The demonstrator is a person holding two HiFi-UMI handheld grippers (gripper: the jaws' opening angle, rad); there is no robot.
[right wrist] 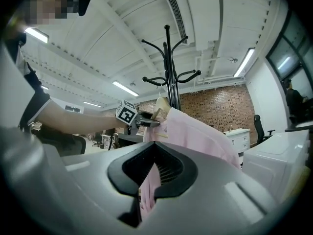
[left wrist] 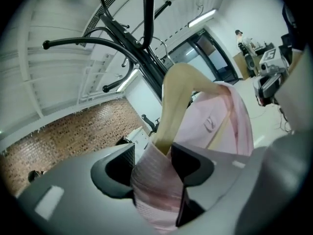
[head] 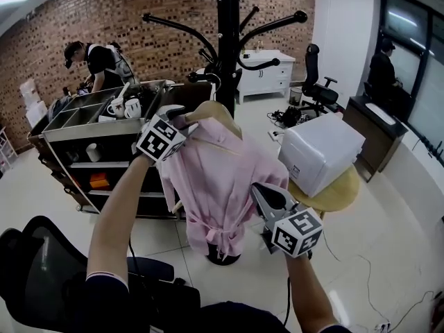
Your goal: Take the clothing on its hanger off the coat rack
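Both grips made: clamped through shirt (head: 222, 179) shoulder onto hanger (left wrist: 173, 106) end with left gripper (left wrist: 152, 163); pinched shut on shirt side with right gripper (right wrist: 154, 173); hung close against coat rack (head: 225, 19), seemingly not yet off; remaining: lift clear, carry away.

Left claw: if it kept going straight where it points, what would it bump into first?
The pink shirt over the wooden hanger: both are already pinched between the jaws of the left claw. Behind them probably comes the black coat rack, though depth is unclear.
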